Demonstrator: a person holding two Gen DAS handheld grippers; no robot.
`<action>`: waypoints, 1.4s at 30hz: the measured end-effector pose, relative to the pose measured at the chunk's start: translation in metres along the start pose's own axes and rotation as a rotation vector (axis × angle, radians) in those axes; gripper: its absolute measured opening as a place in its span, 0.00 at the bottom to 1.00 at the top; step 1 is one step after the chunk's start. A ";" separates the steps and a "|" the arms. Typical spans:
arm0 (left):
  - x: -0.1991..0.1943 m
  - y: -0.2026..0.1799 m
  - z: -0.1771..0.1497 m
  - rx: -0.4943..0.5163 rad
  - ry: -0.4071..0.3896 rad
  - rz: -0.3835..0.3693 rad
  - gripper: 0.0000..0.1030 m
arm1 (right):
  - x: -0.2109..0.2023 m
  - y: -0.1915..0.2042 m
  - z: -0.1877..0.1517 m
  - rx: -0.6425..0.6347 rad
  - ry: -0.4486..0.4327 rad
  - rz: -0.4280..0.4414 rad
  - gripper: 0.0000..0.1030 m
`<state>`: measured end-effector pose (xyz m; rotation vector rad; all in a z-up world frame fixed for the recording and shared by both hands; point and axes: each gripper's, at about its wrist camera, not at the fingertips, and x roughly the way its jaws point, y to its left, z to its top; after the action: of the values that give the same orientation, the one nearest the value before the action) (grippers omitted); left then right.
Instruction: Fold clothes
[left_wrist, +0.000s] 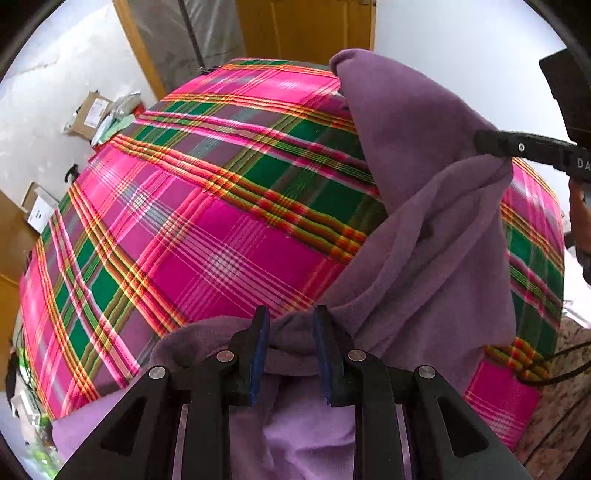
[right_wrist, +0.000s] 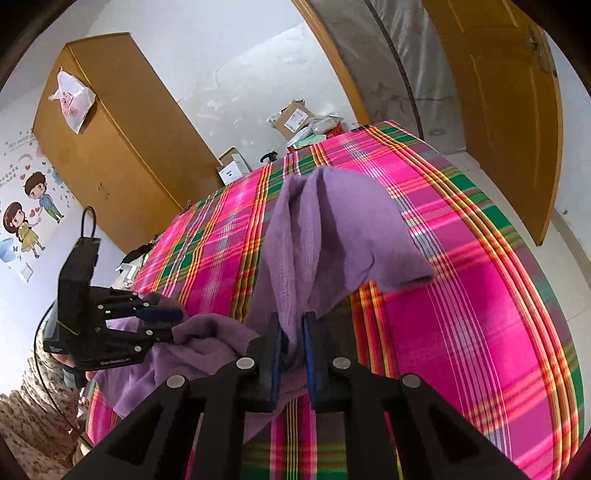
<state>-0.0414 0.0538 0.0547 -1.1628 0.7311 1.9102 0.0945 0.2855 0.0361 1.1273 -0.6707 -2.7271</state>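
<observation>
Left wrist view, bottom centre: left gripper pinched on a bunched edge of the purple garment, jaws narrowed with cloth between. Garment raised in a peak at right of frame, over the plaid sheet. Right edge: right gripper clamped on another part of the cloth.

Right wrist view, lower left: left gripper closed on purple fabric. Bottom centre: right gripper nipped tight on a fold; garment draped ahead across the sheet.

Judged mid-fold, cloth lifted. Next move likely called for both grips kept firm, held edges carried over and laid flat.
</observation>
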 end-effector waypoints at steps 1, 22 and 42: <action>-0.002 0.000 -0.001 -0.004 -0.003 -0.008 0.24 | -0.001 -0.001 -0.003 0.009 0.006 0.000 0.11; -0.025 -0.051 0.004 0.057 -0.129 0.009 0.24 | -0.001 -0.009 -0.042 0.080 0.080 -0.020 0.10; 0.008 -0.047 0.017 0.008 -0.087 -0.007 0.14 | 0.002 -0.015 -0.054 0.087 0.129 0.008 0.14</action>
<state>-0.0120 0.0950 0.0508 -1.0683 0.6863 1.9375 0.1311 0.2788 -0.0056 1.3037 -0.7791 -2.6140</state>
